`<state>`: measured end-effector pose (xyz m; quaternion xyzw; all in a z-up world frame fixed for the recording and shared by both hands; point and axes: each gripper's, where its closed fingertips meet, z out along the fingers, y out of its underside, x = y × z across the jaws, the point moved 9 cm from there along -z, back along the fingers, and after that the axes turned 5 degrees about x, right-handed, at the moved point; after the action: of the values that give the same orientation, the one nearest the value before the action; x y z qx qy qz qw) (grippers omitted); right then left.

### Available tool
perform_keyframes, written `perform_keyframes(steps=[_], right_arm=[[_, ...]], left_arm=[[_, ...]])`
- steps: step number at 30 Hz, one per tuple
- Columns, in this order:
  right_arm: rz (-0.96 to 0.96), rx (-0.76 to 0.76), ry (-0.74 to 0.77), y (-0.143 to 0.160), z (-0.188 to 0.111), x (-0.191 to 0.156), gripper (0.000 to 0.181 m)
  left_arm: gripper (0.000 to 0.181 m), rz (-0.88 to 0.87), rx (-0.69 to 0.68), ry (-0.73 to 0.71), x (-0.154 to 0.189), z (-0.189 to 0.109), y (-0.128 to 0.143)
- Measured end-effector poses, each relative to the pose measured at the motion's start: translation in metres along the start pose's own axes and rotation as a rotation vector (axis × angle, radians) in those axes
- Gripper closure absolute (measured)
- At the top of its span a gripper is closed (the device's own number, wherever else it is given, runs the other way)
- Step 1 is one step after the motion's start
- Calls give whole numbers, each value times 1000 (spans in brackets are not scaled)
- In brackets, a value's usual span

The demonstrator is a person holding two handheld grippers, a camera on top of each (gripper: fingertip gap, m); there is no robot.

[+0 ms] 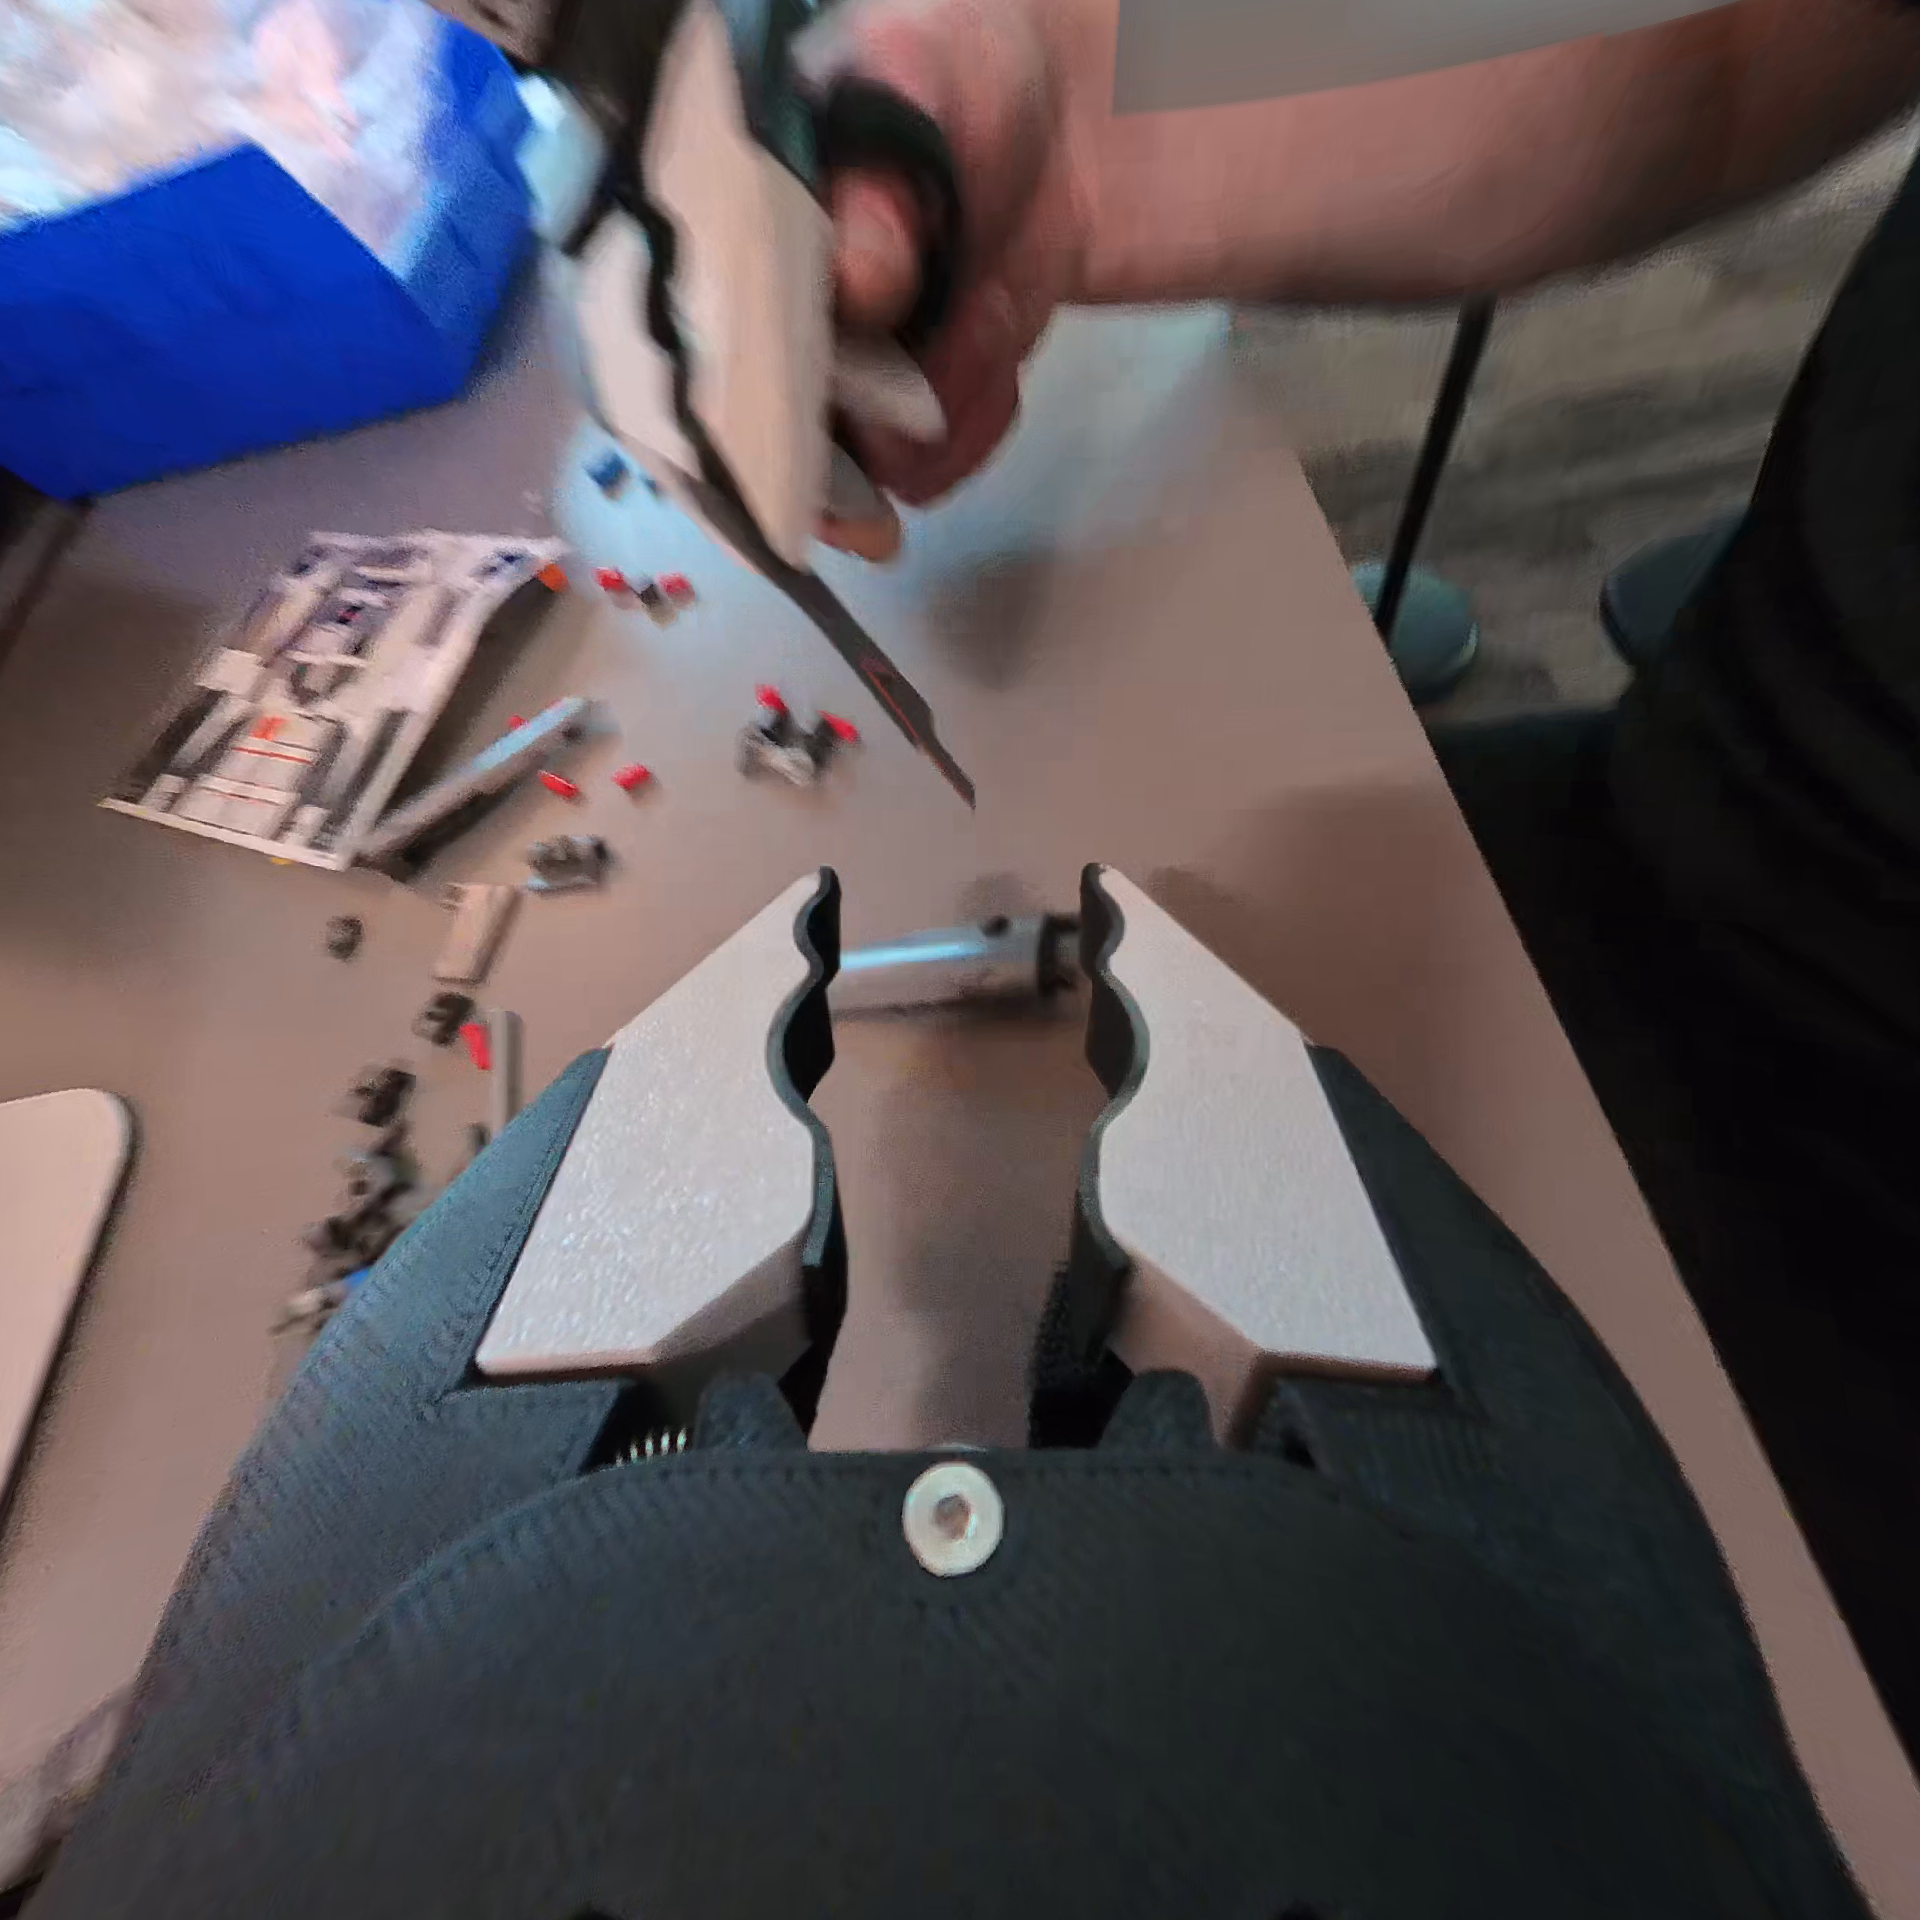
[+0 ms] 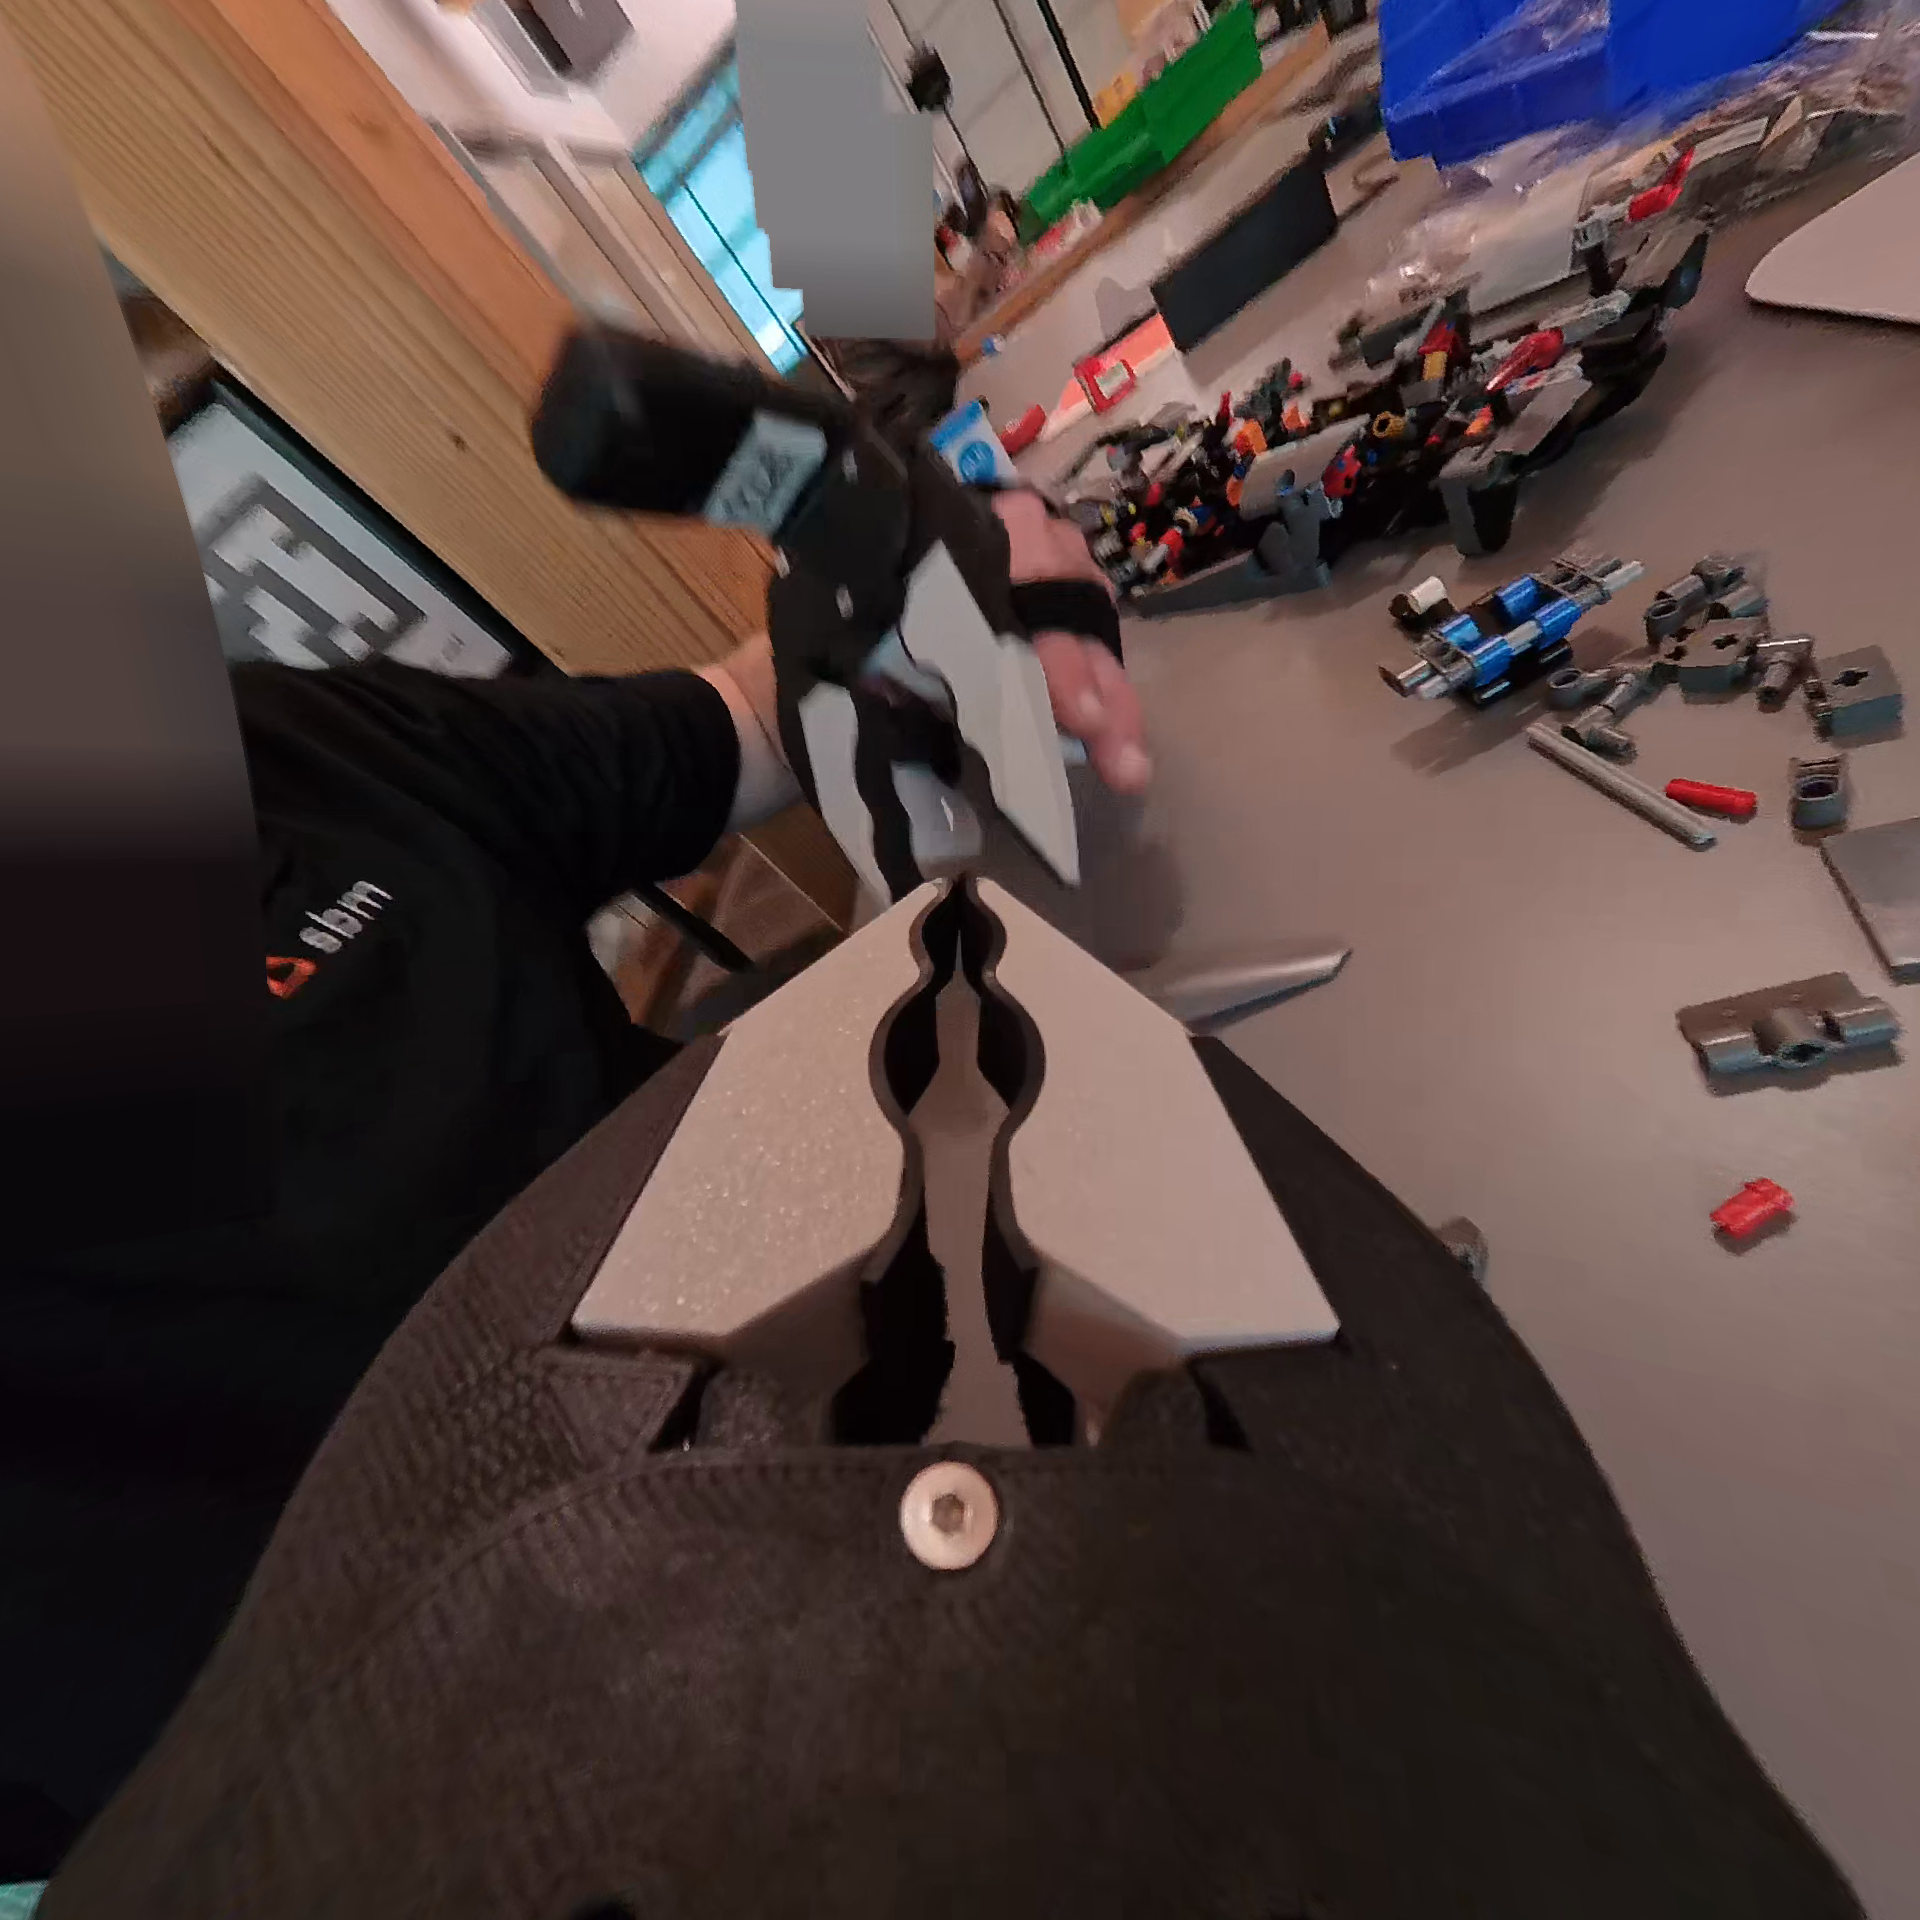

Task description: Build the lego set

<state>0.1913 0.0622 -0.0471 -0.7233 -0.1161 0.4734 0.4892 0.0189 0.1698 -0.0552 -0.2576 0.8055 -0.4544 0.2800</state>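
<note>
A: Where is the grey axle piece (image 1: pixel 956 961)?
B: On the surface (image 1: pixel 1195 727), between the gaping, empty left tool (image 1: pixel 958 894) tips. Light, rigid, slippery; grip mid-shaft. Right tool (image 2: pixel 958 885) closed, empty.

Right claw (image 2: pixel 958 894) closed, empty; lego pieces (image 2: pixel 1662 665) on table (image 2: pixel 1455 1039).

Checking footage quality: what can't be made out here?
Thin dark strip in shut right gripper: motion-blurred, left wrist view.
Small dark lego pieces: blurred, left wrist view.
Grey rod: ends behind fingers of open left gripper, left wrist view.
Blue plastic bin: cut by left wrist view's edge.
</note>
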Motion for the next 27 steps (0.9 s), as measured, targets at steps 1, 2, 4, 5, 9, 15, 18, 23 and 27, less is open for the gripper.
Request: perform_keyframes(steps=[1, 2, 4, 5, 9, 15, 18, 23, 27], right_arm=[[-32, -29, 18, -1, 1, -4, 181], [-66, -58, 41, -2, 2, -7, 181], [-151, -133, 102, -5, 6, -14, 181], [-186, -165, 125, -6, 9, -18, 181], [-306, -252, 228, -12, 15, -27, 181], [-370, -291, 269, -16, 21, -35, 181], [-376, -293, 276, -15, 22, -36, 181], [-382, -290, 278, -15, 23, -36, 181], [-383, -286, 276, -16, 24, -36, 181]], left_arm=[[142, -15, 46, -34, -6, -6, -9], [148, -28, 87, -78, -13, -11, -18], [157, -46, 143, -101, -19, -18, -35], [162, -54, 149, -117, -22, -18, -42], [169, 21, 74, -137, -22, -10, -56], [168, 30, 25, -125, -21, 2, -55], [171, 10, 41, -105, -21, 2, -56], [177, 11, 27, -93, -22, 3, -56], [181, 11, 20, -80, -22, 6, -55]])
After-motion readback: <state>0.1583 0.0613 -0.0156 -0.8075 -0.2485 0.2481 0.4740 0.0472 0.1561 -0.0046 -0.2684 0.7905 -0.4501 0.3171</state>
